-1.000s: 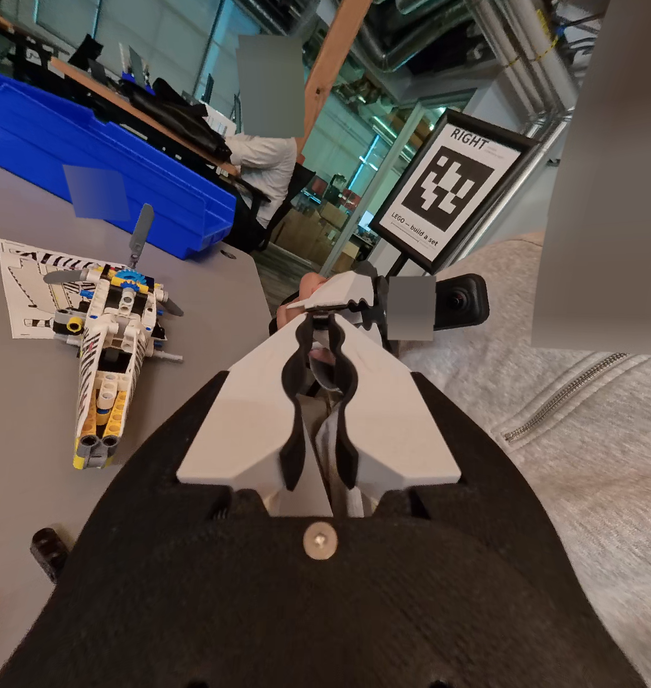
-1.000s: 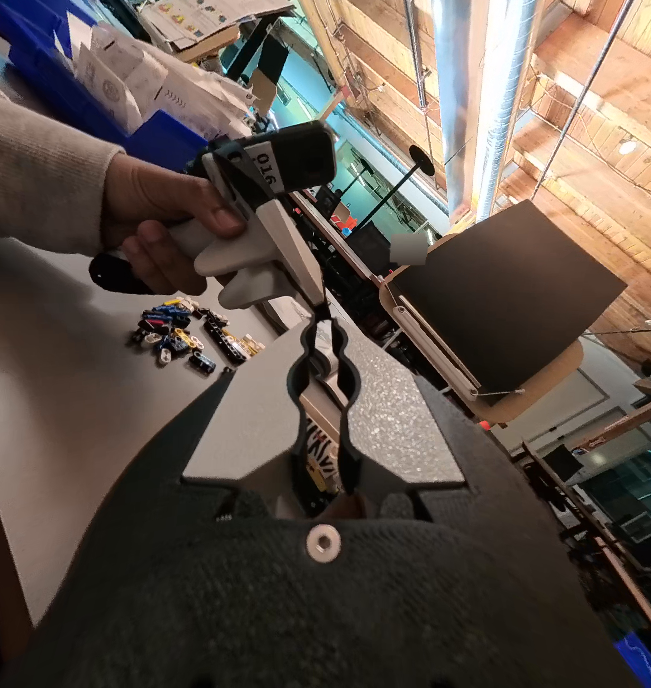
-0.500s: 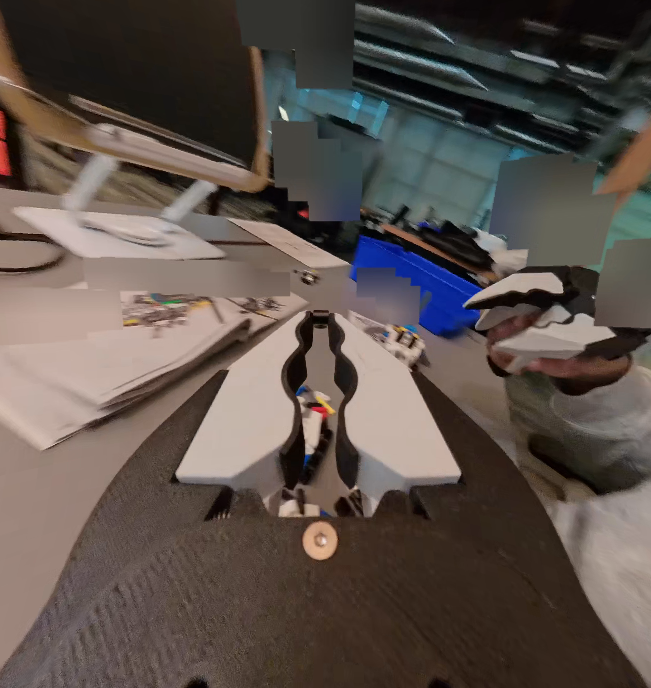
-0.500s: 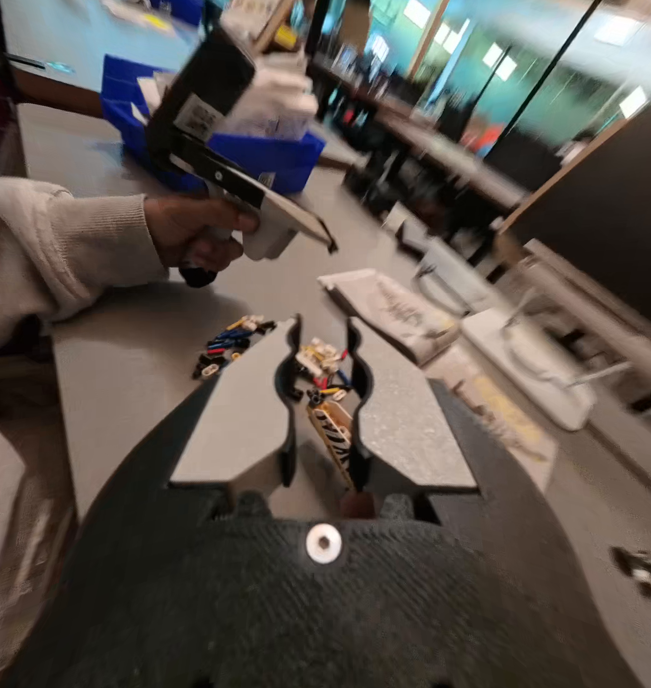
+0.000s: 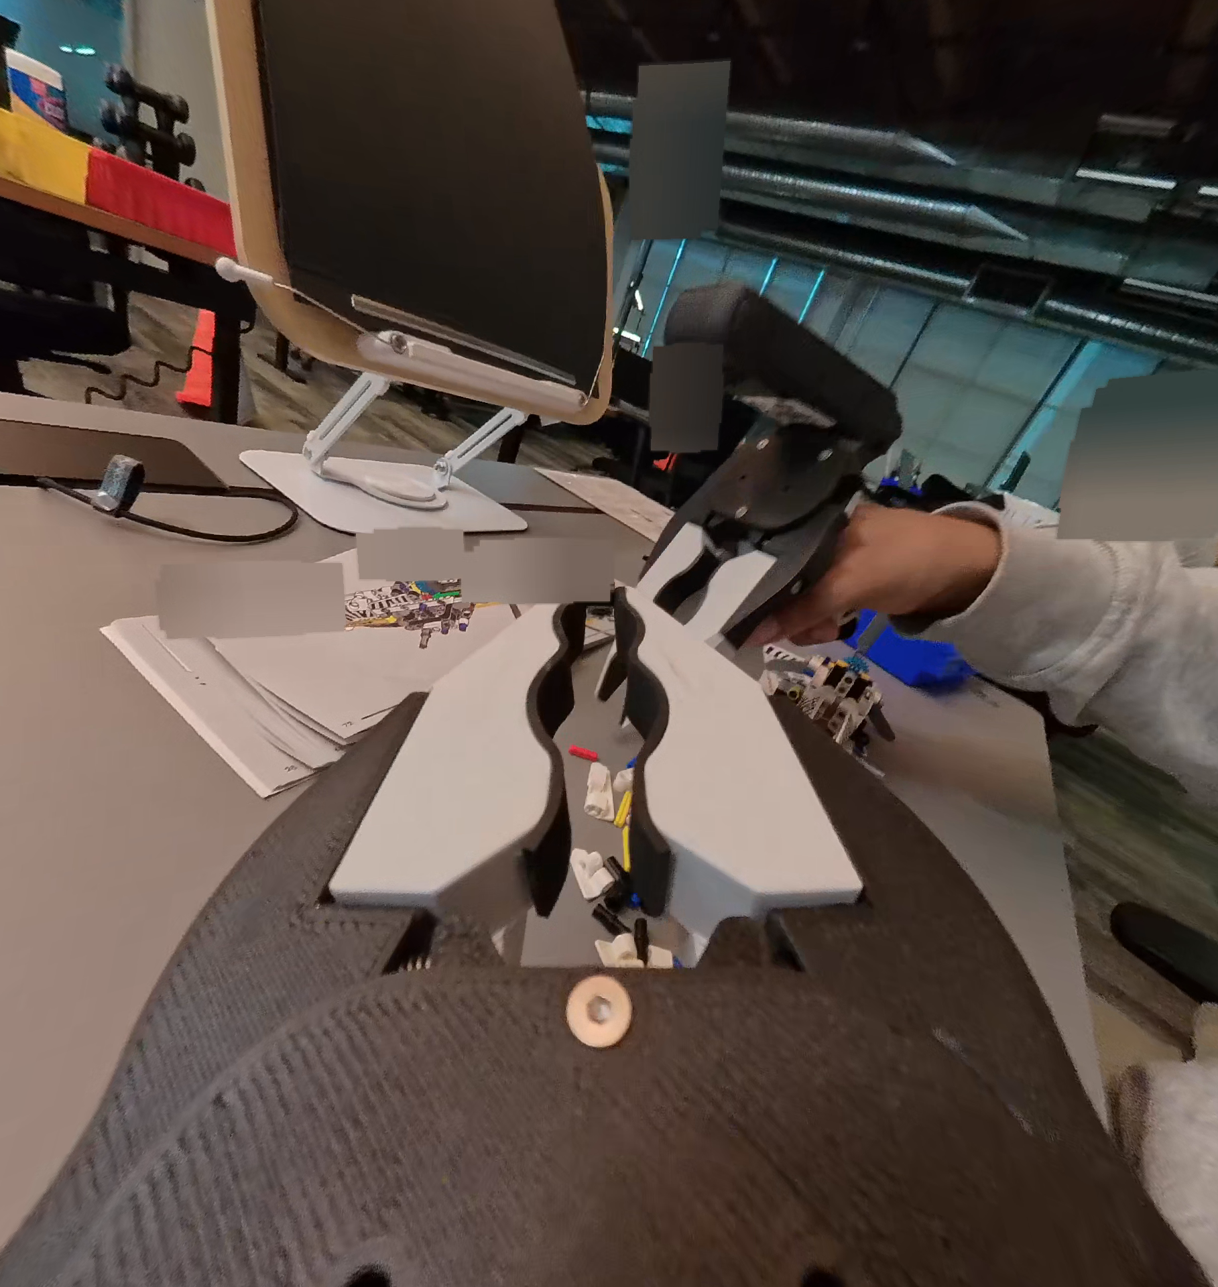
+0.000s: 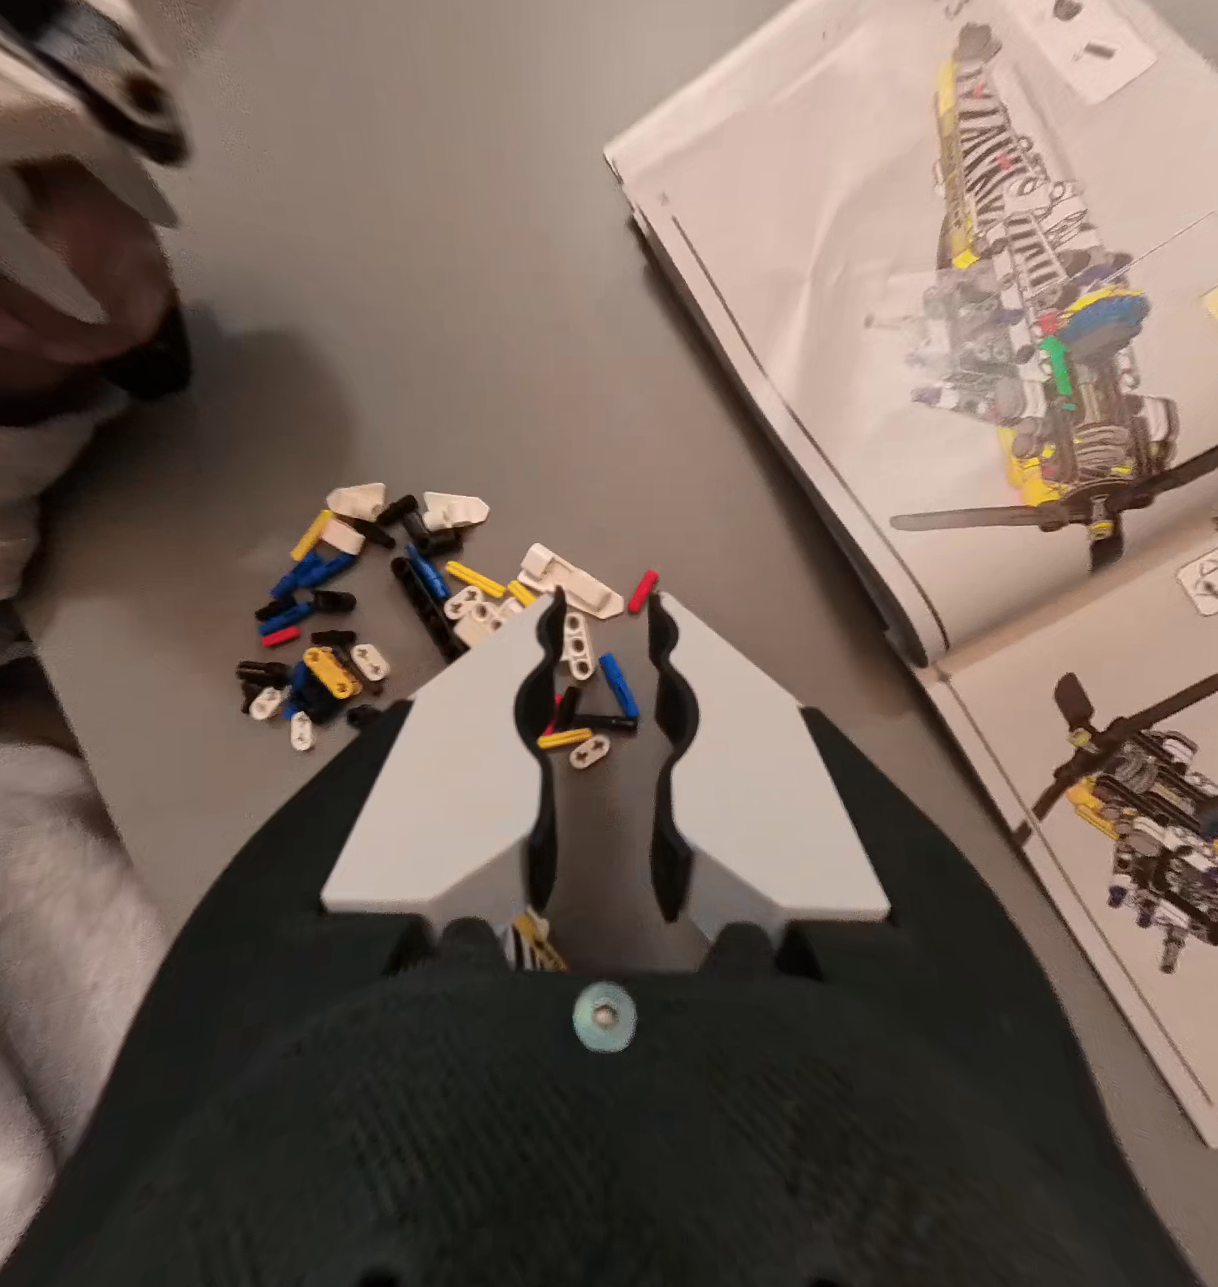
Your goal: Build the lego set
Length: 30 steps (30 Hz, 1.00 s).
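Several small loose lego pieces [image 6: 418,606], white, black, blue, yellow and red, lie scattered on the grey table [image 6: 418,313]. My right gripper [image 6: 604,602] is open and empty, pointing down over the pile's right part. It also shows in the left wrist view [image 5: 703,592], held by a hand. My left gripper [image 5: 594,607] is slightly open and empty, above some of the same pieces [image 5: 602,794]. It shows blurred at the upper left of the right wrist view [image 6: 56,174]. The part-built striped lego model [image 5: 836,689] stands on the table to the right.
An open instruction booklet [image 6: 975,348] lies right of the pile and also shows in the left wrist view [image 5: 278,682]. A dark panel on a white stand [image 5: 439,209] and a black cable [image 5: 174,515] are at the back. A blue bin [image 5: 919,661] lies beyond the model.
Both grippers have swung down from facing each other in the air to the table. The right one has opened wider and now looks down on the loose pieces.
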Each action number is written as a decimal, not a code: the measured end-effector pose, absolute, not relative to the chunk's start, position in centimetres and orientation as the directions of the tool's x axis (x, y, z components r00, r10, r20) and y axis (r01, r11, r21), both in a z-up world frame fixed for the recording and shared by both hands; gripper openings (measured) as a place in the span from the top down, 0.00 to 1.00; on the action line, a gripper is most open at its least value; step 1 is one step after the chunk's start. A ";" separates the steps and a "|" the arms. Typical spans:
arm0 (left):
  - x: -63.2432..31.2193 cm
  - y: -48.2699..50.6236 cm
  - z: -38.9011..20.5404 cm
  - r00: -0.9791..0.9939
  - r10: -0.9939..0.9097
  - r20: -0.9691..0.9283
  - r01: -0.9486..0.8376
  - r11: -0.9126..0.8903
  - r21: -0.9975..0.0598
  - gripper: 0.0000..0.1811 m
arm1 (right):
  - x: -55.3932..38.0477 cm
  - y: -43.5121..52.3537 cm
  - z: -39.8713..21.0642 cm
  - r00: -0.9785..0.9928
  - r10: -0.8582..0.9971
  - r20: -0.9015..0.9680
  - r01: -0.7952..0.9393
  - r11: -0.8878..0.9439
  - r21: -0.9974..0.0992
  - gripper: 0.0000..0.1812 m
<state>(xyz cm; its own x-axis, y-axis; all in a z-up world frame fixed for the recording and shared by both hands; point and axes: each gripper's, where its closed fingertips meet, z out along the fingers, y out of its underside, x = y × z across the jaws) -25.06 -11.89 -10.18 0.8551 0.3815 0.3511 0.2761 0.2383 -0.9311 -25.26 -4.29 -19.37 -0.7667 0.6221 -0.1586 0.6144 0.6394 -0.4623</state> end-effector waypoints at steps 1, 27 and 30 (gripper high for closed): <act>-25.0 -12.0 -10.0 0.856 0.372 0.358 0.278 0.252 -0.927 0.97 | -25.5 -4.2 -19.8 -0.766 0.628 -0.134 0.612 0.651 -0.448 0.89; -25.1 -12.7 -8.8 0.855 0.344 0.389 0.275 0.335 -0.901 0.97 | -26.9 -3.3 -19.4 -0.825 0.558 -0.090 0.526 0.699 -0.484 0.96; -25.2 -12.6 -9.0 0.853 0.340 0.396 0.283 0.335 -0.899 0.97 | -27.3 -1.4 -21.0 -0.866 0.500 0.011 0.458 0.801 -0.386 0.93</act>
